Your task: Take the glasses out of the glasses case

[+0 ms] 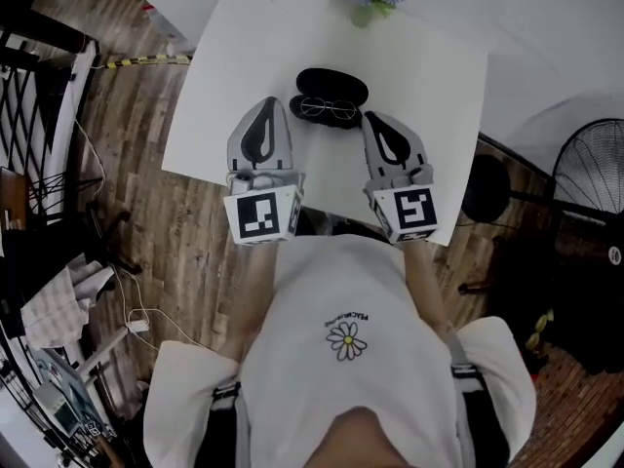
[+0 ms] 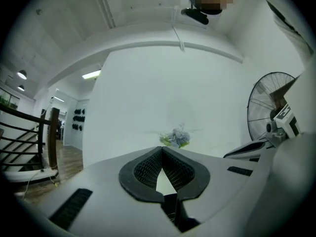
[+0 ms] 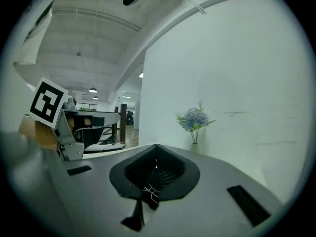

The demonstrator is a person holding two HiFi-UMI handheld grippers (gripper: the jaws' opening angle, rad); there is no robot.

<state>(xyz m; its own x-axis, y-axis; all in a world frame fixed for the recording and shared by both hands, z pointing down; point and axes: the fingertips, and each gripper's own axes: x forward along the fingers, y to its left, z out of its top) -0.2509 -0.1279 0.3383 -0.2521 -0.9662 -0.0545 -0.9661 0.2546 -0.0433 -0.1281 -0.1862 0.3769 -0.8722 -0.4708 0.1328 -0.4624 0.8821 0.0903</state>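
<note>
**Approach step: glasses not out yet**

The glasses case [image 1: 331, 84] lies open on the table [image 1: 429, 86] w/ the glasses [image 1: 327, 109] inside. Your left gripper [image 1: 271, 102] & right gripper [image 1: 371, 118] flank it, both clenched and empty. Next: open one, pinch the frame gently, lift.

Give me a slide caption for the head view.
Left gripper and right gripper, both shut, hover at the near side of the open glasses case, glasses inside, on the white table.
</note>
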